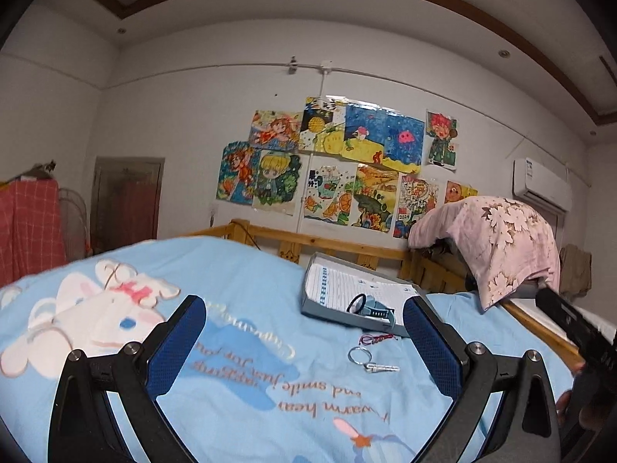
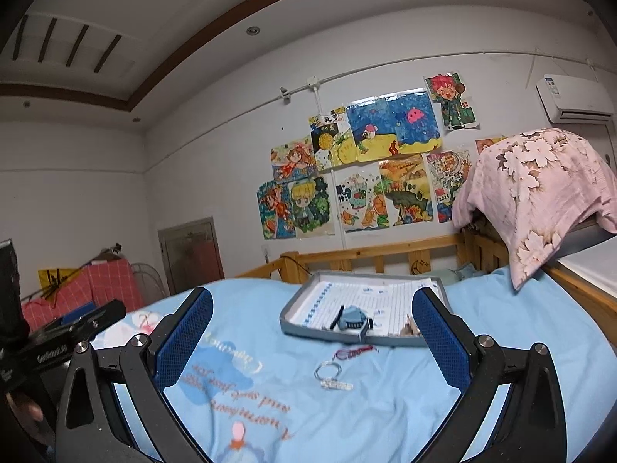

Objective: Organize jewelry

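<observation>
A grey tray [image 1: 314, 305] [image 2: 287, 318] lined with paper lies on the blue bedspread. In it sit a blue-grey trinket [image 1: 376, 310] [image 2: 353, 322] and a black ring [image 1: 356, 303] [image 2: 336, 317]. In front of the tray lie a red cord bracelet [image 1: 376, 338] [image 2: 356, 352] and a silver key ring with a tag [image 1: 368, 360] [image 2: 331, 376]. My left gripper [image 1: 304, 337] is open and empty, hovering short of these. My right gripper [image 2: 312, 333] is open and empty too, the key ring lying between its fingers in view.
A wooden bed rail [image 1: 339, 245] [image 2: 385, 254] runs behind the tray. A pink floral cloth [image 1: 497, 235] [image 2: 540, 189] drapes over something at the right. The other gripper shows at the frame edge [image 1: 578, 332] [image 2: 50, 347]. Drawings [image 1: 335, 162] cover the wall.
</observation>
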The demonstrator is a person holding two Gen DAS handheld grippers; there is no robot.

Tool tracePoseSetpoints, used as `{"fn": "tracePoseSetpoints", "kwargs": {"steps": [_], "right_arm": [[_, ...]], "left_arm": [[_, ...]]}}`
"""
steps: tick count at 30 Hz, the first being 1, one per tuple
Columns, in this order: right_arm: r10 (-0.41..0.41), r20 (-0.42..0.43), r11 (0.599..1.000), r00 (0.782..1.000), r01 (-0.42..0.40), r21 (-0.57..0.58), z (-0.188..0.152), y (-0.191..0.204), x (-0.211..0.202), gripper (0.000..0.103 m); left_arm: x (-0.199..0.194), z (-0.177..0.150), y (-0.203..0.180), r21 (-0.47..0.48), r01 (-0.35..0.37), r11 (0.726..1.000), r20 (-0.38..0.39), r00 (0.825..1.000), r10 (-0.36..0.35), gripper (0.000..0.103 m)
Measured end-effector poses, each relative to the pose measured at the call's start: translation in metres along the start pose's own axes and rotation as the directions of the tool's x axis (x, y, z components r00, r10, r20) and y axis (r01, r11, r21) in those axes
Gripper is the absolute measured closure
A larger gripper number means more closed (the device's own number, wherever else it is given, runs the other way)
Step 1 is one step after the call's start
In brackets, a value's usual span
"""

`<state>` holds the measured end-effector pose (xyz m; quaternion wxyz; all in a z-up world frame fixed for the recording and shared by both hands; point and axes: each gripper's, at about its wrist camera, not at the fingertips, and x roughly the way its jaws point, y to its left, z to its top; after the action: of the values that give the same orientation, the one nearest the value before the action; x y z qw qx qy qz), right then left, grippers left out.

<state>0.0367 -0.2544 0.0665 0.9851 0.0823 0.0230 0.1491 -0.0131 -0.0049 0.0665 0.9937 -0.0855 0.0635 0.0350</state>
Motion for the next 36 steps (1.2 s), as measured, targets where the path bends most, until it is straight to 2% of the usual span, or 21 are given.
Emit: {"fn": "tracePoseSetpoints", "kwargs": {"steps": [7, 13, 19, 25, 31, 36], "right_arm": [[-0.021, -0.058, 1.000, 0.998, 0.021, -0.017, -0.023, 0.002, -0.018, 0.001], [-0.051, -0.115, 0.998, 0.992, 0.046, -0.040, -0.030, -0.001, -0.013, 0.001], [-0.068, -0.165, 0.995, 0.984, 0.054, -0.087, -0.026, -0.007, -0.002, 0.001], [-0.059, -0.155, 0.992, 0.986, 0.041, -0.118, -0.007, -0.013, 0.015, 0.001], [-0.040, -0.173, 0.990, 0.984, 0.015, -0.142, 0.006, -0.021, 0.044, 0.001], [-0.023, -0.203, 0.989, 0.979, -0.008, -0.147, 0.002, -0.035, 0.073, 0.001]], "left_arm": [[-0.002, -0.020, 0.003, 0.007, -0.005, 1.000, -0.045, 0.999, 0.005, 0.000], [0.016, -0.033, 0.004, 0.049, -0.038, 0.998, -0.137, 0.990, 0.045, 0.000], [0.039, -0.034, 0.016, 0.022, -0.053, 0.998, -0.191, 0.980, 0.056, 0.000], [0.058, -0.026, 0.022, 0.008, -0.056, 0.998, -0.188, 0.980, 0.057, 0.000], [0.095, -0.022, 0.016, 0.012, -0.025, 1.000, -0.218, 0.976, 0.027, 0.000], [0.138, -0.032, 0.008, 0.011, 0.042, 0.999, -0.275, 0.961, -0.037, 0.000]]}}
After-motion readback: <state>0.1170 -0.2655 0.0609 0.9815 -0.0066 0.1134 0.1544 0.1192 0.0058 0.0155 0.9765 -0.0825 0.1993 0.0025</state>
